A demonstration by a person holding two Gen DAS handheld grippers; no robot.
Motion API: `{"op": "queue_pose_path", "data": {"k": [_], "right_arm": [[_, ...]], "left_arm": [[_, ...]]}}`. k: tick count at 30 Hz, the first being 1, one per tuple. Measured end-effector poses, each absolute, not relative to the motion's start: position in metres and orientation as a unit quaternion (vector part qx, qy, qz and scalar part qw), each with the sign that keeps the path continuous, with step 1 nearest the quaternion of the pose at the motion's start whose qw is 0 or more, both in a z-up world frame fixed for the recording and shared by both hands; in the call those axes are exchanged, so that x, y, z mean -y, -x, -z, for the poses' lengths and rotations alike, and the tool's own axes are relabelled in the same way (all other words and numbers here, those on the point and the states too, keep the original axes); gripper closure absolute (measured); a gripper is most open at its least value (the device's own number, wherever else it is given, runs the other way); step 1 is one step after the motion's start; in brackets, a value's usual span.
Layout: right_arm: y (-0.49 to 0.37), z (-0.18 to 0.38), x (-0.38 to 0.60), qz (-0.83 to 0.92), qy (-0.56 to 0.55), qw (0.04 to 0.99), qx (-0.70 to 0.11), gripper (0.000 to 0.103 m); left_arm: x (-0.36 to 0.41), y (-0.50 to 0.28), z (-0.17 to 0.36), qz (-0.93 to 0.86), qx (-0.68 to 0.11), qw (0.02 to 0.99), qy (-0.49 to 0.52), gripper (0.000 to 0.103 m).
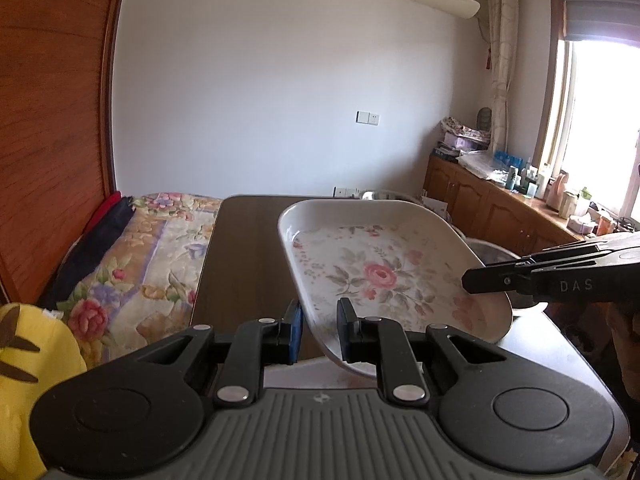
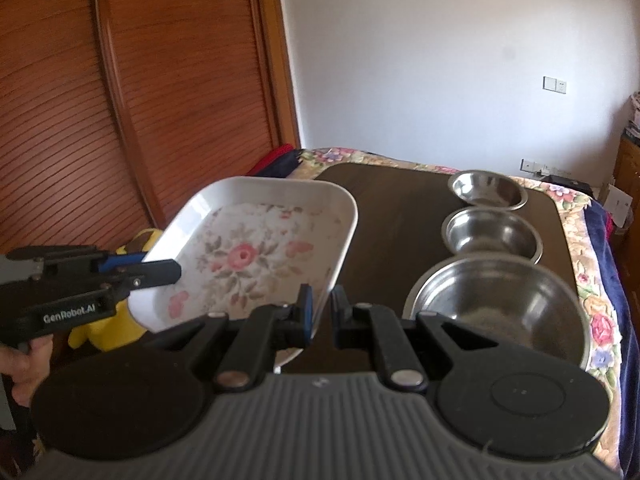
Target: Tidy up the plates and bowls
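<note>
A white rectangular plate (image 1: 380,272) with a pink rose pattern hangs tilted above the dark table (image 1: 244,260), held from both sides. My left gripper (image 1: 319,320) is shut on its near left rim, and my right gripper (image 1: 476,278) clamps the right rim. In the right wrist view the same plate (image 2: 248,256) sits left of centre, with my right gripper (image 2: 321,308) shut on its near corner and my left gripper (image 2: 160,267) pinching the far left rim. Three steel bowls stand in a row on the table's right side: small (image 2: 488,190), medium (image 2: 494,232), large (image 2: 500,304).
The table (image 2: 392,220) lies on a bed with a floral quilt (image 1: 160,248). A yellow plush toy (image 1: 28,360) sits at the left, beside a wooden wardrobe (image 2: 120,100). A cluttered wooden cabinet (image 1: 500,208) runs under the window at the right.
</note>
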State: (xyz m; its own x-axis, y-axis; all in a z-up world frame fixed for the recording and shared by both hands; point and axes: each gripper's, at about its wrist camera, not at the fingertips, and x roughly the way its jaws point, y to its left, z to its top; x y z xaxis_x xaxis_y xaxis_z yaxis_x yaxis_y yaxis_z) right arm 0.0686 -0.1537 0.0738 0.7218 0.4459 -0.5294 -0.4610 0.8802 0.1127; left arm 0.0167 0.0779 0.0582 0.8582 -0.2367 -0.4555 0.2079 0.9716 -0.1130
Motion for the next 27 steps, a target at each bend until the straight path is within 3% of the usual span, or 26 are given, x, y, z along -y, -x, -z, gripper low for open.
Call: {"op": "queue_pose_path", "data": {"k": [27], "right_arm": [[-0.037,-0.038,0.138,-0.304,0.017,0.901,-0.309,0.092]], "left_arm": [[-0.103,0.029,-0.010,0.098,-0.273,0.957,0.025,0.054]]}}
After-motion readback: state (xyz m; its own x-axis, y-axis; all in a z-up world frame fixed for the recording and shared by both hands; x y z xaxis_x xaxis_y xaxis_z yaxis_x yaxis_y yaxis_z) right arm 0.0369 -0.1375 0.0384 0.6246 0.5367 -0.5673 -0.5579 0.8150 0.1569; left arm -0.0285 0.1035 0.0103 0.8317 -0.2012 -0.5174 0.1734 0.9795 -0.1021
